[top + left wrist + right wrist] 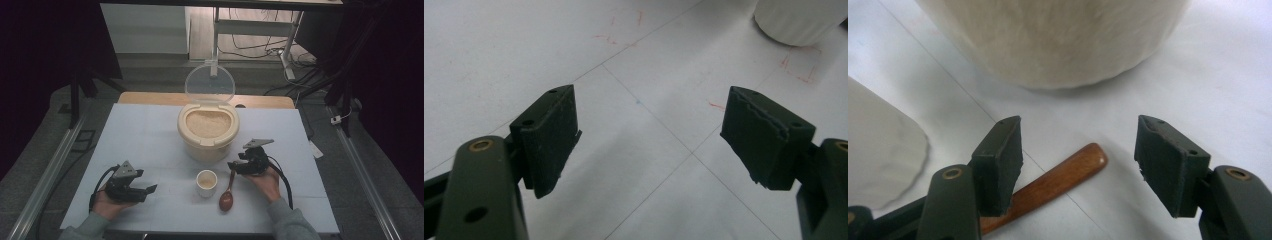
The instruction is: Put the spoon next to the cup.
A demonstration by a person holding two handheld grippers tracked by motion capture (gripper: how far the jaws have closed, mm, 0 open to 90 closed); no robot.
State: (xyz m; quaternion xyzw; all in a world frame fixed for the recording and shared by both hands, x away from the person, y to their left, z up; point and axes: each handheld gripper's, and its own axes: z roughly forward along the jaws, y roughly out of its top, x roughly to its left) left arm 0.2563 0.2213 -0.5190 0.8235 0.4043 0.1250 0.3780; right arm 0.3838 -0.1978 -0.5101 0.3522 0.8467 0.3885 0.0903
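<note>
While both tools gape, one spoon, one cup, one rice bin.

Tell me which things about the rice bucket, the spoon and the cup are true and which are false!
1. The rice bucket has its lid open. True.
2. The wooden spoon stands in the bucket. False: it lies on the table.
3. The right gripper squeezes the spoon. False: its fingers are apart, with the handle lying free between them.
4. The small cup sits left of the spoon. True.
5. The left gripper holds nothing. True.
</note>
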